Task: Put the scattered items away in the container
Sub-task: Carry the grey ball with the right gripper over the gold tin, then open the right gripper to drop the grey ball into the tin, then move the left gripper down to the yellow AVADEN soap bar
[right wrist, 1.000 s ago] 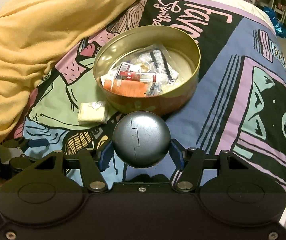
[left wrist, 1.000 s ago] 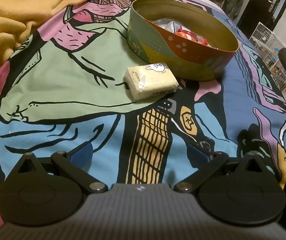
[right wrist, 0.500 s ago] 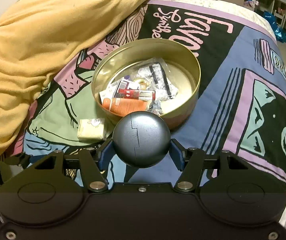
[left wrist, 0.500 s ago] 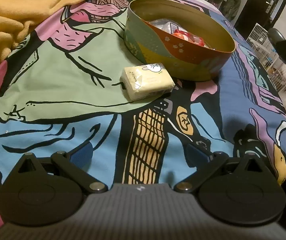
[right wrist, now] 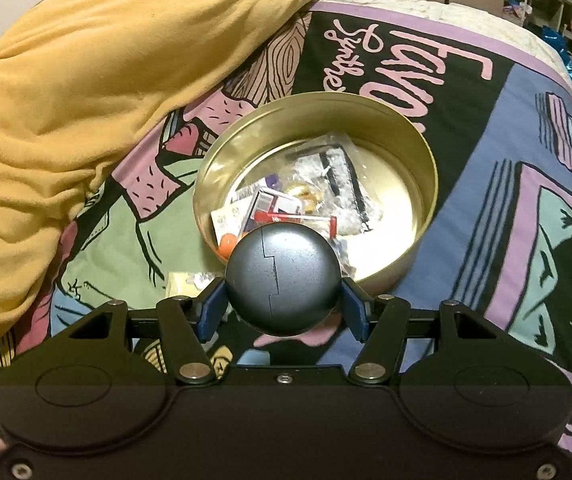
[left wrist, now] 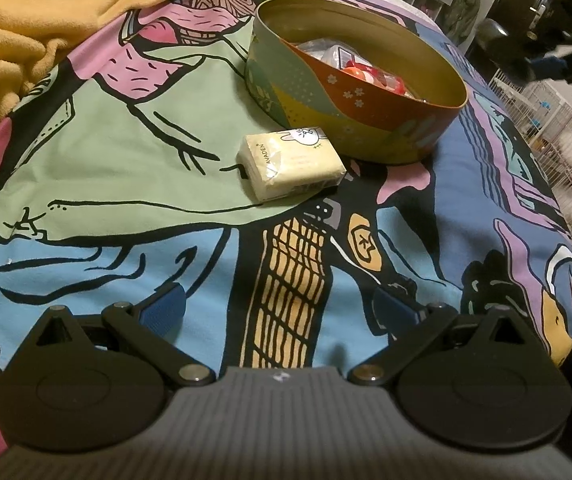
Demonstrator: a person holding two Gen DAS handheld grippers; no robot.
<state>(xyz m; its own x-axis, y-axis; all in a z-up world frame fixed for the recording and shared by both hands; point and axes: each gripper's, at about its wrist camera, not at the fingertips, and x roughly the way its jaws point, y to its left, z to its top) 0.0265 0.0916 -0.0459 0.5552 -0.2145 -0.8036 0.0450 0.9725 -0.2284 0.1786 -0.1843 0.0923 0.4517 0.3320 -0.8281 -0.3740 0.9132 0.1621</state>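
Grey metal ball (right wrist: 283, 278) with a stepped seam sits pinched between the blue pads (right wrist: 210, 312) of the right gripper (right wrist: 282, 312), which hangs above the near rim of the round gold-lined tin (right wrist: 425, 168). In the left wrist view this gripper (left wrist: 541, 62) shows blurred, beyond the far right side of the tin (left wrist: 349, 128). Inside the tin lie clear plastic packets (right wrist: 333, 176), a red-and-white tube (right wrist: 297, 218) and an orange piece (right wrist: 228, 245). The left gripper (left wrist: 280, 308) is spread wide and holds nothing, low over the printed cartoon bedspread (left wrist: 126, 152), on the near side of the tin. A pale yellow tissue pack (left wrist: 290, 168) lies on the bedspread just beside the tin's near wall. A mustard fleece blanket (right wrist: 86, 80) is heaped to the left of the tin.
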